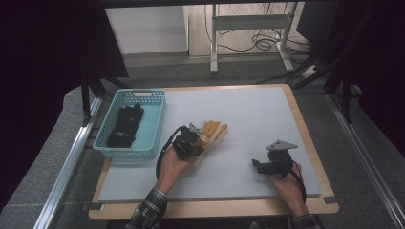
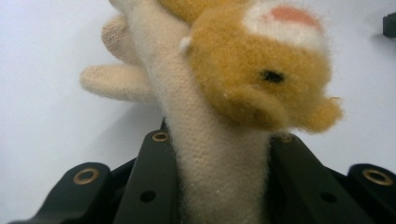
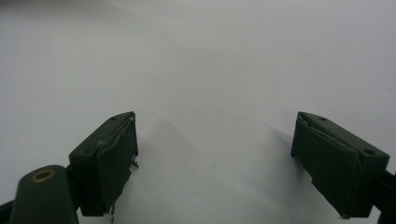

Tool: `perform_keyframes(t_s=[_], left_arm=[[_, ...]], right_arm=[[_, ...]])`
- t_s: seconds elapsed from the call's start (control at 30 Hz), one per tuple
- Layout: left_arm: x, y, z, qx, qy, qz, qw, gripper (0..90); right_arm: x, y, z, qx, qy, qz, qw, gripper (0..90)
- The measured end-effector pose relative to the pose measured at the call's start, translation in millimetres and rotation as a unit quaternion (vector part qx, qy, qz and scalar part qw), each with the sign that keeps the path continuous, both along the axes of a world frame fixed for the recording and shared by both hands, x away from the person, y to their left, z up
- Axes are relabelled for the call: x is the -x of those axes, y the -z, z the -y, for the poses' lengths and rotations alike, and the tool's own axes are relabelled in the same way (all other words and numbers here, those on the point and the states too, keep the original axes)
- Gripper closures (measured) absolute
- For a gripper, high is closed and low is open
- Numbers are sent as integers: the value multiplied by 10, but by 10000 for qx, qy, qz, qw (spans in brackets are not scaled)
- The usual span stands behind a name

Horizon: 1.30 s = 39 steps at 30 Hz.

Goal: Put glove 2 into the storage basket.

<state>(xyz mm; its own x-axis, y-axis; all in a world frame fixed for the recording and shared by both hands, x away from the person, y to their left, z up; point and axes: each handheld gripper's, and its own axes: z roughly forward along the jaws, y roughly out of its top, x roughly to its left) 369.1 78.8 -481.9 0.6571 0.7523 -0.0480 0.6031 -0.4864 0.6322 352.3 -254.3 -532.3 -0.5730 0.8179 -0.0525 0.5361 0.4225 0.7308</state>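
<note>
One plush animal glove sits clamped at its cuff in the left tongs, near the teal basket. The right tongs gape empty over the counter. The soft fleece could probably slip free if swung basketward.

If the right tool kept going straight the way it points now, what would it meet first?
Probably nothing soon: the right tool, jaws open, points left over bare grey mat. Farther along lies the left tool clamping the cream glove; depth unclear.

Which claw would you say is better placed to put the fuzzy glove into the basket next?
Left, probably. The left claw is already shut on the fuzzy glove and sits beside the teal basket. The right claw is open, holds nothing, and is farther off.
</note>
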Motion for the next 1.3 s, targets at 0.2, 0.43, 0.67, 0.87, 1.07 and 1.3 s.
perform_keyframes(t_s=[0.2,0.43,0.67,0.87,1.07,1.3], left_arm=[[-52,-179,-87,-49,-93,111,9999,740],[-125,-423,-253,-108,-285,250,9992,740],[-180,-653,-497,-149,-557,392,9976,740],[-225,-770,-772,-221,-839,428,9953,739],[-254,-823,-1057,-241,-1157,410,9921,740],[-280,-898,-1371,-381,-1496,426,9871,739]], right_arm=[[1,0,-1,-4,2,-4,10000,142],[2,-1,0,-1,-1,-1,10000,142],[2,0,0,0,-5,1,10000,142],[2,0,0,2,-5,4,10000,142],[2,0,0,1,-4,7,10000,142],[3,0,-1,3,-4,9,10000,142]])
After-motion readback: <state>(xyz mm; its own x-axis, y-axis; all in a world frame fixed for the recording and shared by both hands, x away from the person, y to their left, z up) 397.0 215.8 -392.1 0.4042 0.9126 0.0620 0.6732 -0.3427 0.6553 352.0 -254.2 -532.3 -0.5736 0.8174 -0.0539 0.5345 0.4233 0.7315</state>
